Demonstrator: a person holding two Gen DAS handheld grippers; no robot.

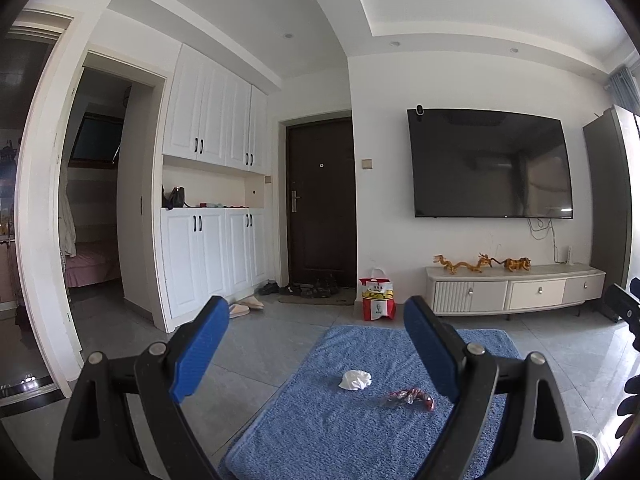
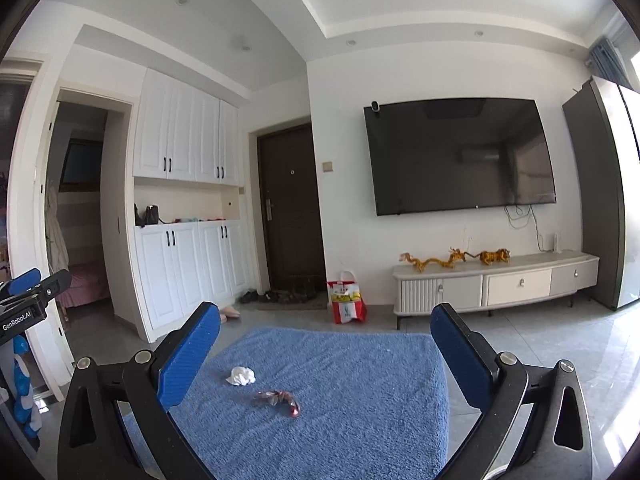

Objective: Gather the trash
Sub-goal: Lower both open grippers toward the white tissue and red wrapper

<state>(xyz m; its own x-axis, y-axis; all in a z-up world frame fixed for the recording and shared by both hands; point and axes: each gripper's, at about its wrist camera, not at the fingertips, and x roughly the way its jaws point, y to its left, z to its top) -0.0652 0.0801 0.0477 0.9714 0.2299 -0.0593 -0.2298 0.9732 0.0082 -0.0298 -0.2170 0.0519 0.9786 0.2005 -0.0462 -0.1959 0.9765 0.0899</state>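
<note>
A crumpled white tissue [image 1: 355, 380] and a twisted red and silver wrapper [image 1: 408, 397] lie on a blue fluffy mat [image 1: 320, 424] on the floor. My left gripper [image 1: 316, 320] is open and empty, held above and short of them. In the right wrist view the tissue [image 2: 241, 376] and wrapper [image 2: 278, 399] lie on the mat [image 2: 360, 400], left of centre. My right gripper [image 2: 326, 326] is open and empty above the mat. The left gripper's tip [image 2: 36, 288] shows at that view's left edge.
A red and white takeaway bag [image 1: 377, 300] stands on the grey tile floor by the dark entrance door [image 1: 322, 200]. A white TV cabinet [image 1: 516, 290] sits under the wall TV. Shoes and slippers [image 1: 244, 308] lie near white cupboards. A bin rim [image 1: 586, 452] shows bottom right.
</note>
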